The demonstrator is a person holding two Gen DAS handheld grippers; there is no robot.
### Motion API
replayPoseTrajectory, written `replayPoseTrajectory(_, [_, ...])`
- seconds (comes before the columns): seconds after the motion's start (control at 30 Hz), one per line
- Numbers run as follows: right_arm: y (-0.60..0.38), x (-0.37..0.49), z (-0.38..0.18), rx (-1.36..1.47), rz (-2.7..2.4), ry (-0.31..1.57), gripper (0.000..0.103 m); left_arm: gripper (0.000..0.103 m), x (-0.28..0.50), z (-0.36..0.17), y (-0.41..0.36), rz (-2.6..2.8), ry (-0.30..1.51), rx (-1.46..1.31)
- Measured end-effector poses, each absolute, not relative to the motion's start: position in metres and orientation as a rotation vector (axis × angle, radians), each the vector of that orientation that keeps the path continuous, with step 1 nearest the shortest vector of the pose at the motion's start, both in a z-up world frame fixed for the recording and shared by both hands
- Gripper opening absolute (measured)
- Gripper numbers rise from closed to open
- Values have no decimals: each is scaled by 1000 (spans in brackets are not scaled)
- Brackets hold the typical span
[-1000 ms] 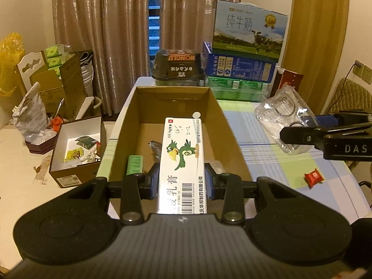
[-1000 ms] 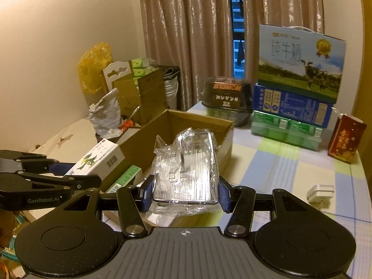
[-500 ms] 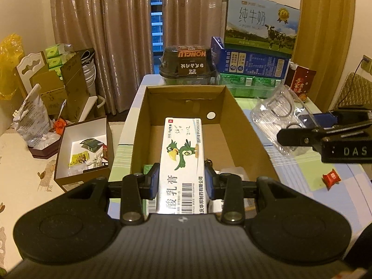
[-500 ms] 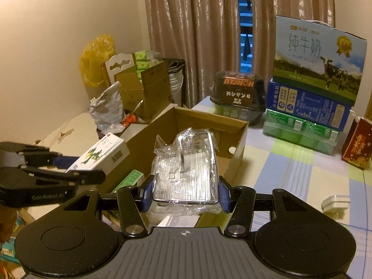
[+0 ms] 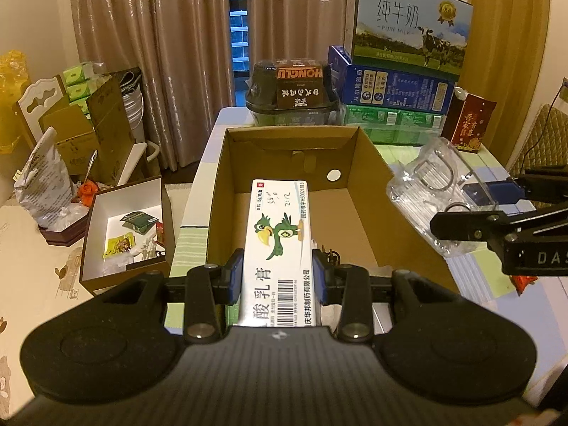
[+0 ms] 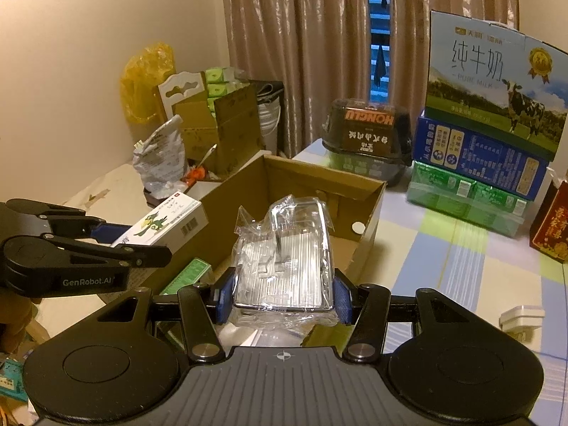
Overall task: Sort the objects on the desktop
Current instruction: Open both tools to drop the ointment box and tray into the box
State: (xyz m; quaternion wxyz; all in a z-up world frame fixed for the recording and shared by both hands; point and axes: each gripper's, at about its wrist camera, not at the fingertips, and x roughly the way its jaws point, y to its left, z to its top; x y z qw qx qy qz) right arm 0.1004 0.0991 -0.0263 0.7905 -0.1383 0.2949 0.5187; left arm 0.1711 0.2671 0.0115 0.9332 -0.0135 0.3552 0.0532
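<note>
The open cardboard box (image 5: 362, 191) lies ahead of and below both sets of jaws; this looks like the drop-off step. The right gripper (image 6: 282, 298) is clamped, half-wide, on a clear plastic package (image 6: 284, 259). The left gripper (image 5: 277, 277) is pinched on a white ointment carton (image 5: 278, 245). Next, each needs lowering inside the walls before release. Compared with a second earlier, the box sits nearer.

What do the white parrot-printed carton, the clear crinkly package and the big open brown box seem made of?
White parrot-printed carton: thin printed paperboard, smooth, with sharp folded edges. Clear crinkly package: transparent plastic, glossy, with ribbed highlights; contents unclear. Big open brown box: matte brown cardboard, probably corrugated, with folded flaps.
</note>
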Motion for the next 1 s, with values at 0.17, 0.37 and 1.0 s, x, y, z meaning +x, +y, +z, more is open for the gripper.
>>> replayPoseTrajectory(0.17, [103, 104, -30, -295, 1113, 641, 51, 33, 179, 7, 268, 101, 733, -28])
replayPoseTrajectory(0.37, [107, 108, -31, -292, 1110, 641, 51, 33, 185, 3, 272, 99, 734, -37])
replayPoseTrajectory(1.0, [119, 103, -34, -284, 1107, 659, 51, 33, 176, -1, 287, 117, 735, -41])
